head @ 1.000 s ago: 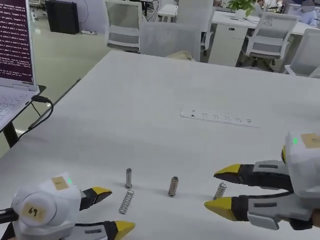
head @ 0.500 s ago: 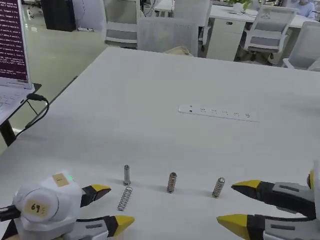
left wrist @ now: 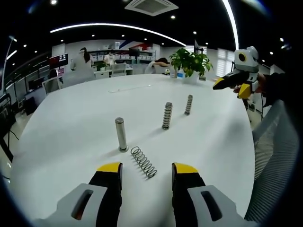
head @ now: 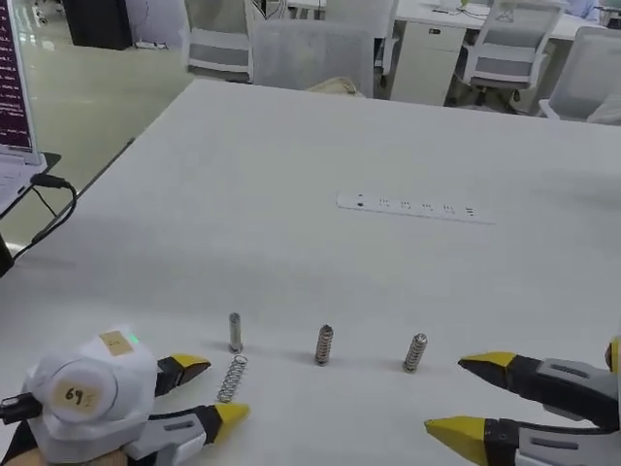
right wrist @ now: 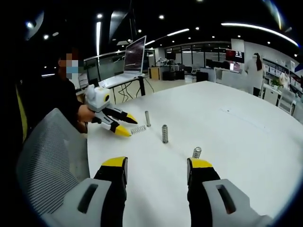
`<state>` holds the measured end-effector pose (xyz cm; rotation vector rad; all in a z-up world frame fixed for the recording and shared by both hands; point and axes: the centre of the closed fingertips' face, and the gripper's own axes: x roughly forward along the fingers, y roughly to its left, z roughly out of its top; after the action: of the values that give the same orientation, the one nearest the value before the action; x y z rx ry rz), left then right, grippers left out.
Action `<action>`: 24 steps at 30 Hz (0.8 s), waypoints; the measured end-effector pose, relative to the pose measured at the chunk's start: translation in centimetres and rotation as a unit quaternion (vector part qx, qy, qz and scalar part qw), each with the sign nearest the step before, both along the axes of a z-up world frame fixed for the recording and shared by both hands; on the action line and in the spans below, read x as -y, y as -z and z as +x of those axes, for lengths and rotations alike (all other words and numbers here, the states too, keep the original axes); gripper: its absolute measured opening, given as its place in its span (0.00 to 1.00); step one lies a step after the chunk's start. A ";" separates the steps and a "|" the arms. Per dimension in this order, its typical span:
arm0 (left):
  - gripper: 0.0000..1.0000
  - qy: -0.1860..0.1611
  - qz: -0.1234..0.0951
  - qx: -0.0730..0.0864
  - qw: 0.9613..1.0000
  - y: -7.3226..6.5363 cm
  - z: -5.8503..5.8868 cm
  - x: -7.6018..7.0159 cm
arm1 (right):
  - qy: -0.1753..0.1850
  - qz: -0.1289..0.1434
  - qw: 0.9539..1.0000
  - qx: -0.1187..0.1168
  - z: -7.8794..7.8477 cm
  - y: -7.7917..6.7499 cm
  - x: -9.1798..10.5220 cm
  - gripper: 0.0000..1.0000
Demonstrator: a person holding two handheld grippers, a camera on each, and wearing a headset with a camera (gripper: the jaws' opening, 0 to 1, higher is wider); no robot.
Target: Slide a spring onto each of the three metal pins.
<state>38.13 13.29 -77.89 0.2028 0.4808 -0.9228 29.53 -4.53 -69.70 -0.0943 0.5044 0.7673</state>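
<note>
Two of the three look done: near the desk's (head: 291, 175) front edge, the middle pin (head: 324, 345) and the right pin (head: 415, 352) each wear a spring. The bare pin (head: 235, 332) stands at the left end, and the loose spring (head: 231, 378) lies flat just beside it, at the tips of the left hand-held gripper (head: 215, 388), whose jaws are apart and empty. The right hand-held gripper (head: 458, 394) hangs near the right pin, jaws likewise apart, holding nothing.

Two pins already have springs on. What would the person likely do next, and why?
Probably ease the left tool forward and close it on the loose spring, which lies flat just ahead of its open jaws. The bare pin stands right beside it; the middle pin and far pin already carry springs.
</note>
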 end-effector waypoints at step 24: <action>0.18 -0.033 0.024 0.030 0.999 0.5 1.8 -2.1 | 0.003 0.008 1.000 -0.021 -0.2 1.1 -0.2 0.47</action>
<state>39.97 15.34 -78.42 0.2571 0.4522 -0.8395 29.34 -4.35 -70.82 -0.0616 0.5385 0.7680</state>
